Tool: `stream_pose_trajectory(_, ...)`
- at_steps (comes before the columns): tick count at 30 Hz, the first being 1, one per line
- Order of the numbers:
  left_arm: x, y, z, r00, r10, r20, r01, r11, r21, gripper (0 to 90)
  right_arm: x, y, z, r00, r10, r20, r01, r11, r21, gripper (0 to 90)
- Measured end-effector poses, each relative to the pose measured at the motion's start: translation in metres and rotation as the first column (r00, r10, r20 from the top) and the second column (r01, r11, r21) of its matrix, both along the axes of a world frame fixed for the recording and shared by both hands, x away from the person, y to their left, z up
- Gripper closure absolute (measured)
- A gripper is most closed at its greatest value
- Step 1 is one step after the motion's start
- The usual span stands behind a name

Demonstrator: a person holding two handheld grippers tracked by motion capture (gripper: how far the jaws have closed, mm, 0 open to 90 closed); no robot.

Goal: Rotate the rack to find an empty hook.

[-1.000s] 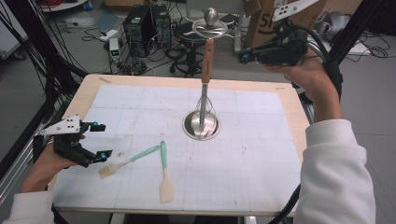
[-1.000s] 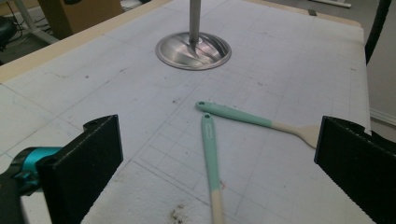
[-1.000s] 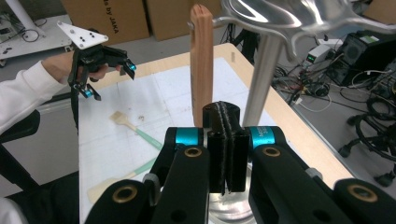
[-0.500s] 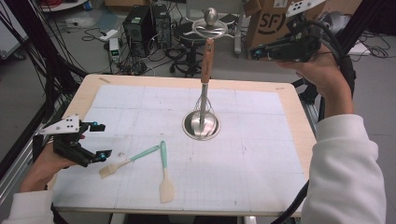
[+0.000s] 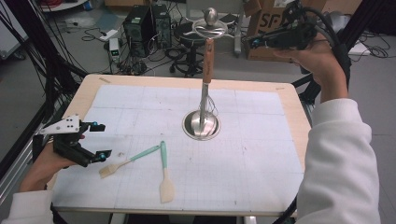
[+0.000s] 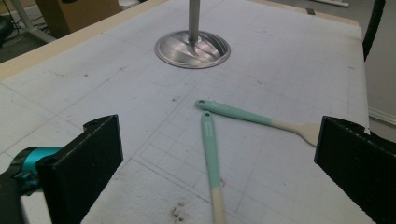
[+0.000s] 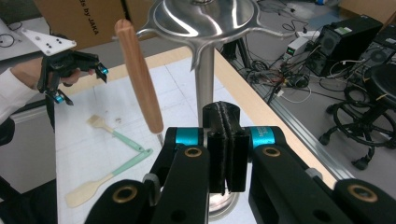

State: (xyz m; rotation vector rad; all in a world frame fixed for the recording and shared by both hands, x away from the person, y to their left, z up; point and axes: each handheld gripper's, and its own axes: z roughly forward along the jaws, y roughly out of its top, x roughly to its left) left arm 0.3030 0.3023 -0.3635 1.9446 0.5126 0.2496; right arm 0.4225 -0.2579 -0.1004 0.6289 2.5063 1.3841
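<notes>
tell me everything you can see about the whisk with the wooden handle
The whisk with the wooden handle hangs upright from an arm of the shiny metal utensil stand. Its rounded brown wood grip tops a slim steel shaft ending in thin wire loops just above the stand's round base. Neither gripper touches it; it sits near the table's middle.

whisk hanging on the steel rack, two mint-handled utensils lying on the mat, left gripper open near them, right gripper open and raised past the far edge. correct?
One thing is wrong: the right gripper is shut, its two pads pressed flat together with nothing between them, as the right gripper view shows. The rest stands: whisk on the rack, both utensils on the mat, left gripper open.
</notes>
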Motion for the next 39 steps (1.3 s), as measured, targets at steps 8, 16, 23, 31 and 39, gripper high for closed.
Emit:
stream_pose_trajectory(8, 0.0, 0.001, 0.0, 1.0, 0.005, -0.004, -0.005, 1.0, -0.004, 1.7, 0.01, 0.011, 0.003, 0.9999, 0.005, 0.01, -0.005, 1.0, -0.001, 89.0)
stream_pose_trajectory(16, -0.001, 0.002, 0.0, 1.0, 0.006, -0.002, -0.006, 1.0, -0.007, 1.7, 0.011, 0.026, 0.003, 0.999, 0.039, 0.019, -0.039, 0.9992, -0.005, 89.0)
stream_pose_trajectory(23, -0.001, 0.003, -0.001, 1.0, 0.007, -0.002, -0.008, 0.9999, -0.009, 1.7, 0.003, 0.036, 0.003, 0.9981, 0.059, 0.016, -0.059, 0.9983, -0.003, 89.0)
stream_pose_trajectory(31, -0.002, 0.001, -0.001, 1.0, -0.004, -0.002, 0.004, 0.9999, -0.012, 1.7, -0.008, 0.057, 0.004, 0.9952, 0.093, 0.03, -0.093, 0.9956, -0.012, 89.0)
stream_pose_trajectory(39, -0.002, 0.0, -0.001, 1.0, -0.01, -0.001, 0.01, 0.9999, -0.009, 1.7, -0.01, 0.073, 0.001, 0.9931, 0.112, 0.033, -0.112, 0.9936, 0.008, 89.0)
